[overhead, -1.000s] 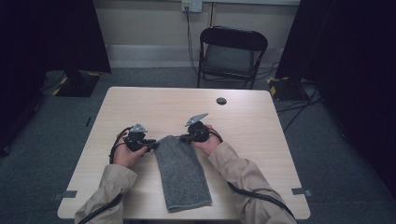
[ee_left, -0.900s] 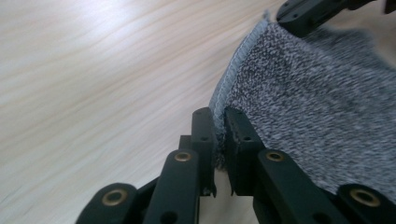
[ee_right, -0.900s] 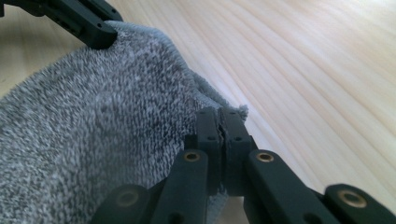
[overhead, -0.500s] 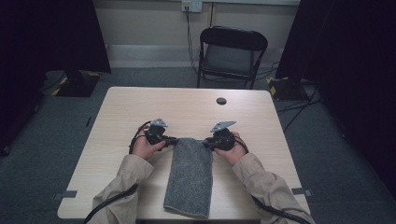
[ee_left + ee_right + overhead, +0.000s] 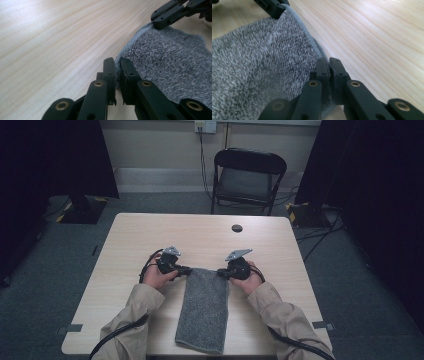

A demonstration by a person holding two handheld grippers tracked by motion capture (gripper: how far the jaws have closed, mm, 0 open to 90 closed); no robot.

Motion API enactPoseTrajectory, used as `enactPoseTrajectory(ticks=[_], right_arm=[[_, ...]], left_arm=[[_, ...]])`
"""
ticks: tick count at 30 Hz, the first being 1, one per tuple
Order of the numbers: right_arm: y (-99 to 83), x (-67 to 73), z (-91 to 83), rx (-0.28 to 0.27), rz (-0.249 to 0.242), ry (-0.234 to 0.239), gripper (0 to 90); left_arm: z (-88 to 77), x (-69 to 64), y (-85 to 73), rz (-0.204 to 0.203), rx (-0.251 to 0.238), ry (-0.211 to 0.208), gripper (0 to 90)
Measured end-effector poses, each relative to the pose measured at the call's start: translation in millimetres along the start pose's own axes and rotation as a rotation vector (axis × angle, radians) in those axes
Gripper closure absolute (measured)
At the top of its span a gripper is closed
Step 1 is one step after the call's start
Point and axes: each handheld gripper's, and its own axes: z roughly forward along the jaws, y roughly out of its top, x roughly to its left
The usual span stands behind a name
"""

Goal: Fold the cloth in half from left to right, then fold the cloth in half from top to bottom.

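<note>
A grey towel [image 5: 202, 310] lies lengthwise on the wooden table [image 5: 130, 240], its near end at the table's front edge. My left gripper [image 5: 189, 270] pinches the towel's far left corner, and its jaws have just been closing on the hem [image 5: 117, 62]. My right gripper [image 5: 220, 272] has just closed on the far right corner, its jaws tight on the hem [image 5: 328, 61]. The far edge of the towel [image 5: 262, 62] runs between the two grippers. Across the towel [image 5: 170, 65], the left gripper view shows the right gripper [image 5: 160, 23]; the right gripper view shows the left gripper [image 5: 275, 11].
A small black round object [image 5: 237, 228] sits near the table's far edge. A black folding chair [image 5: 247, 177] stands behind the table. Black cables trail from both grippers along the person's sleeves. Bare wood lies to the left, right and beyond the towel.
Both hands have moved to the right with the towel's far corners. The towel, slanted a second ago, now lies straighter and further right.
</note>
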Motion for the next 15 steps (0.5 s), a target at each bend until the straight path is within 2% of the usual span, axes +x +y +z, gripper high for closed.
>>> enactPoseTrajectory(ticks=[3,6,9,13,15], right_arm=[[6.1,-4.6,-10.3,-0.047,0.032,-0.005,87.8],[17.9,-12.4,-20.1,-0.083,0.032,-0.025,87.7],[32.7,-17.2,-33.8,-0.126,0.023,-0.041,87.6],[39.3,-9.1,-52.9,-0.167,0.002,-0.026,87.4],[39.9,-2.2,-59.3,-0.165,-0.022,-0.023,87.5]], left_arm=[[-7.0,0.9,11.5,0.002,-0.041,0.000,84.7],[-14.6,4.5,28.3,-0.005,-0.090,0.000,84.7],[-26.1,1.5,44.2,0.020,-0.128,-0.005,84.2],[-39.8,-13.5,52.1,0.078,-0.120,-0.019,84.1],[-44.2,-17.9,53.4,0.083,-0.125,-0.021,84.3]])
